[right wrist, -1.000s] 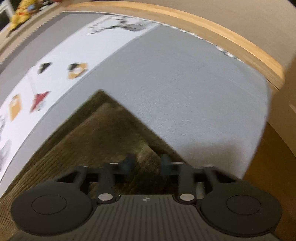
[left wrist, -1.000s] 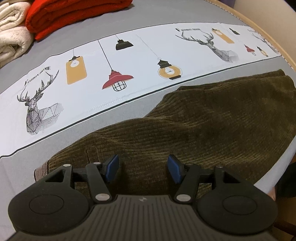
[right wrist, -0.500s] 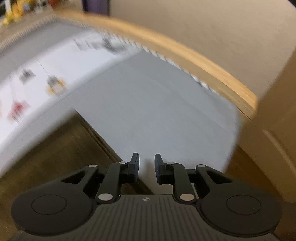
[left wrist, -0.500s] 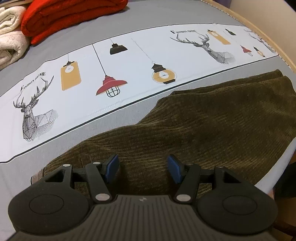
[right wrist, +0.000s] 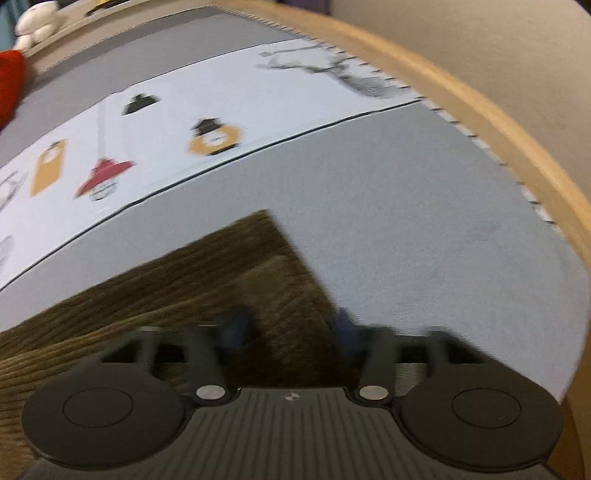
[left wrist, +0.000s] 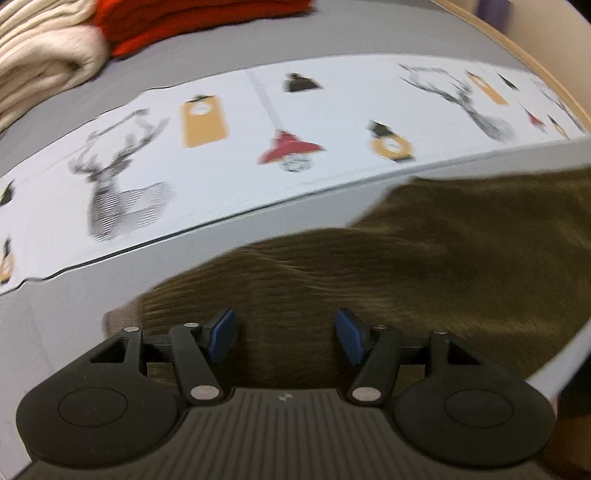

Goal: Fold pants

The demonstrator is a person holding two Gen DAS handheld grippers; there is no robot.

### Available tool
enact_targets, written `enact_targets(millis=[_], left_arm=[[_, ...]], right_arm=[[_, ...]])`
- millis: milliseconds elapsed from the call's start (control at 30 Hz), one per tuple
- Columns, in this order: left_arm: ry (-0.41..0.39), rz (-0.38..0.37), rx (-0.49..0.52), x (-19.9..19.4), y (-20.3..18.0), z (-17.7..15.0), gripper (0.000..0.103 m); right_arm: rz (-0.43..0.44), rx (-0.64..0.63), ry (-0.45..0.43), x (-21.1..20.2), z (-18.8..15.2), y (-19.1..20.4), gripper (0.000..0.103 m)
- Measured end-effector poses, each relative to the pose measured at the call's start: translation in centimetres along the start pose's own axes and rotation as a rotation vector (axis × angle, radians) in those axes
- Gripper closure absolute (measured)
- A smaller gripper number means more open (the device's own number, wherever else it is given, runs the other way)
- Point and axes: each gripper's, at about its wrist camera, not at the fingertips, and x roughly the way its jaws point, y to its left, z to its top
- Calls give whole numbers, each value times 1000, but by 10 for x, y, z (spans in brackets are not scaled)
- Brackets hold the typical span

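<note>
One pair of olive corduroy pants (left wrist: 424, 266) lies on one grey table (left wrist: 229, 51). One white printed runner (left wrist: 332, 110) crosses it; the left wrist view shows two deer heads, at (left wrist: 118, 192) and at (left wrist: 469, 99), and one red pendant lamp (left wrist: 290, 147) on it. There are two folded piles: one red (left wrist: 192, 22), one cream (left wrist: 40, 55). One white plush toy (right wrist: 35, 22) sits beyond. Two hand-held grippers: left (left wrist: 284, 334), right (right wrist: 291, 332).

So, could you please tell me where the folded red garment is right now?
In the left wrist view the red garment lies at the top left, on the grey cloth beyond the printed white strip, right beside the cream blanket.
</note>
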Motion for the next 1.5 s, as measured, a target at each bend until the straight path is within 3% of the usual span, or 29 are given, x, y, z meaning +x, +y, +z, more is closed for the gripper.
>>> enact_targets(millis=[33, 100, 200, 233, 267, 433, 467, 500, 567, 633, 700, 733, 833, 933, 1000, 1033, 1067, 1100, 1133, 1233, 1267, 1300, 1367, 1500], left_arm=[[-6, 12, -26, -1, 8, 0, 37], [-16, 42, -89, -4, 24, 2, 37], [-1, 95, -184, -4, 47, -1, 33], [10, 110, -208, -4, 53, -3, 32], [23, 121, -231, -4, 59, -5, 30], [108, 144, -283, 5, 79, -24, 23], [124, 149, -284, 8, 82, -28, 25], [150, 148, -274, 13, 83, -33, 41], [213, 136, -227, 25, 82, -45, 54], [224, 181, -129, 27, 73, -48, 53], [221, 223, -105, 23, 67, -45, 49], [201, 250, -91, 19, 63, -42, 49], [25, 300, -40, -7, 47, -26, 48], [-93, 152, -74, -21, 39, -14, 50], [-72, 57, -76, -13, 36, -12, 64], [-18, 57, -52, 0, 36, -13, 66], [93, 137, -26, 22, 39, -18, 76], [177, 228, -2, 40, 43, -25, 98], [190, 273, 38, 45, 41, -28, 98], [155, 300, 40, 31, 32, -19, 96], [117, 302, 55, 23, 24, -15, 86], [81, 294, 58, 15, 20, -12, 68], [26, 261, 34, -2, 13, -7, 53], [-81, 201, 5, -35, -8, 3, 46]], right_arm=[[7, -30, -10, -2, 4, 5, 86], [4, -69, -120, -17, 12, 11, 87], [-50, 0, -241, -29, 23, 7, 88], [-90, -4, -246, -27, 23, 8, 96], [-147, -12, -240, -23, 23, 9, 95], [-159, 44, -121, -9, 22, -2, 88], [-152, 43, -125, -11, 22, -2, 81], [-153, 45, -129, -14, 23, -2, 78], [-156, 56, -137, -22, 22, -3, 66], [-152, 63, -140, -29, 17, -3, 65], [-148, 62, -134, -38, 13, -2, 65], [-143, 59, -131, -43, 11, -1, 64], [-124, 60, -138, -59, 5, 3, 61], [-90, 75, -164, -81, -4, 5, 55], [-47, 92, -168, -95, -9, 3, 52], [-21, 105, -168, -101, -11, 2, 51], [-4, 117, -167, -107, -13, 0, 50], [13, 134, -162, -112, -16, -3, 49], [21, 152, -154, -116, -19, -7, 49], [23, 227, -110, -123, -29, -22, 46], [33, 263, -85, -124, -32, -28, 43], [42, 291, -63, -123, -36, -32, 42], [46, 333, -12, -118, -43, -39, 41], [22, 393, 99, -97, -55, -44, 40]])
